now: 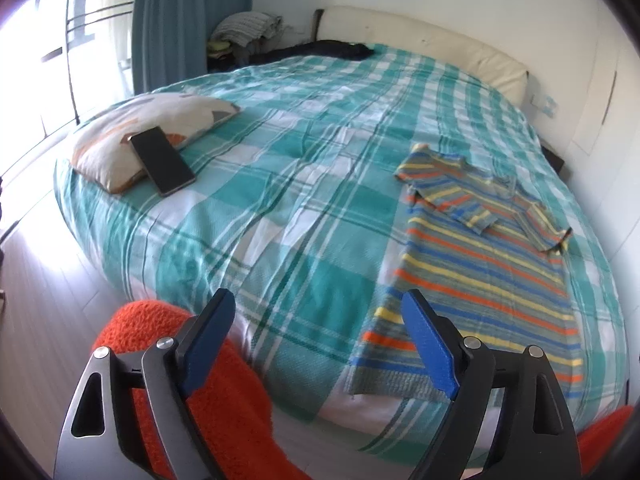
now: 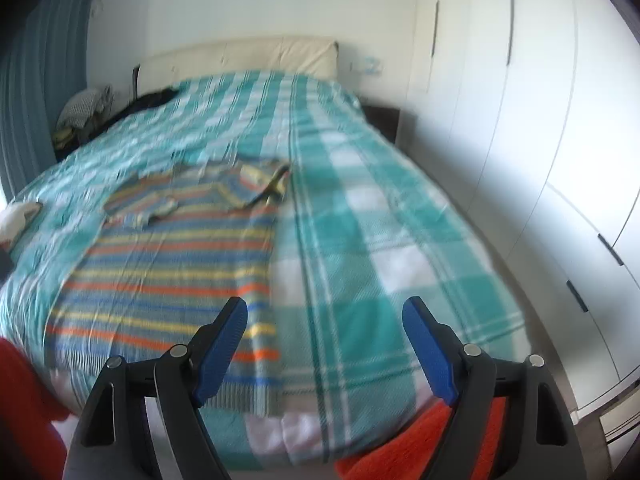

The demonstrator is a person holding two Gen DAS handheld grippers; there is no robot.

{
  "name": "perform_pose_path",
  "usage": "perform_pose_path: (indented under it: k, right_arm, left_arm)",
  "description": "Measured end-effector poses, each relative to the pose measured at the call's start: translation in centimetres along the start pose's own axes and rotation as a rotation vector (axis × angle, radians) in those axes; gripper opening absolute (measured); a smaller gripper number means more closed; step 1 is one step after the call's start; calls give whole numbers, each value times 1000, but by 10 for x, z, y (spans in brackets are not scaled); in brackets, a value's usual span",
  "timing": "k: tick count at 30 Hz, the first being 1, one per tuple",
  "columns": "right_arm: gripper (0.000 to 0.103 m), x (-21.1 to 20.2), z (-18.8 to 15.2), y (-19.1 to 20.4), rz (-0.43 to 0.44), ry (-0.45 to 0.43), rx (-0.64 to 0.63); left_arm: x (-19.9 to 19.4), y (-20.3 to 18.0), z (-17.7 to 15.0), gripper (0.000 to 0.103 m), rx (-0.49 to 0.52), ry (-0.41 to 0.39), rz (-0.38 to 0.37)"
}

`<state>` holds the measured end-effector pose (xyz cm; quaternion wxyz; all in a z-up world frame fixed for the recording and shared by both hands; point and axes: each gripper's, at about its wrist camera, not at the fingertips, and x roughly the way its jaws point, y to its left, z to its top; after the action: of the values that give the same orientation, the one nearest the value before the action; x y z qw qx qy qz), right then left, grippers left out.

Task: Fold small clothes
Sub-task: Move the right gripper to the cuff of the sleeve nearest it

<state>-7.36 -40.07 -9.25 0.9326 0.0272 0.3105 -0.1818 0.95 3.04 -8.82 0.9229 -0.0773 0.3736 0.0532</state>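
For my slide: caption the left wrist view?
Open left gripper above bed edge; striped sweater flat, sleeves folded in.

Bed (image 1: 304, 184) with teal plaid cover: striped sweater (image 1: 480, 272) at 4 o'clock; pillow (image 1: 132, 136) and phone (image 1: 162, 160) at 10 o'clock.

Daylight: entered blown-out from the window (image 1: 36, 60) left of the bed (image 1: 304, 184) (heavy glare). Left view sharp; right view motion-blurred throughout. Fisheye bending, dark vignette at edges.
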Motion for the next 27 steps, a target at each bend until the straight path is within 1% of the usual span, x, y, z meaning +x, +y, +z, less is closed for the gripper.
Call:
perform_pose_path:
  k: [1,2,5,6,7,9,10,12,13,15,17,20,23,25,26,27]
  right_arm:
    - [79,-2,3,-2,3,-14,11]
    - [79,-3,7,-5,12,-18,24]
    - [79,1,29,-11,58,-11,46]
    - [79,3,37,-11,71,-11,41]
    - [81,5,47,-11,96,-10,29]
    - [86,14,62,-5,141,1,-5]
    - [86,25,72,2,181,27,-44]
    - [86,45,83,17,230,75,-117]
    - [86,60,88,29,256,102,-177]
    - [86,82,87,48,279,145,-269]
    - [86,114,85,72,289,211,-377]
    - [86,153,89,99,298,247,-480]
    - [85,206,109,130,311,270,-534]
    - [81,234,122,146,330,284,-533]
    - [80,251,128,156,340,297,-527]
    - [78,268,133,166,349,313,-519]
  left_arm:
    - [0,-5,3,87,14,8,-4]
    - [-1,-12,9,87,34,16,-27]
    - [-10,-41,33,88,108,10,-115]
    - [-12,-49,38,92,123,5,-139]
    - [-13,-62,46,97,148,-6,-170]
    - [-9,-83,56,98,188,-11,-189]
    - [-1,-98,60,98,222,0,-199]
    - [14,-117,60,98,273,11,-209]
    - [23,-126,57,98,302,9,-199]
    - [47,-137,44,98,350,25,-145]
    - [65,-132,30,98,347,50,-136]
    - [86,-116,9,98,332,71,-106]
    - [102,-103,-4,98,349,93,-39]
    - [108,-96,-4,98,325,114,-28]
    - [110,-93,-2,98,300,115,-29]
    - [111,-91,-2,98,285,115,-28]
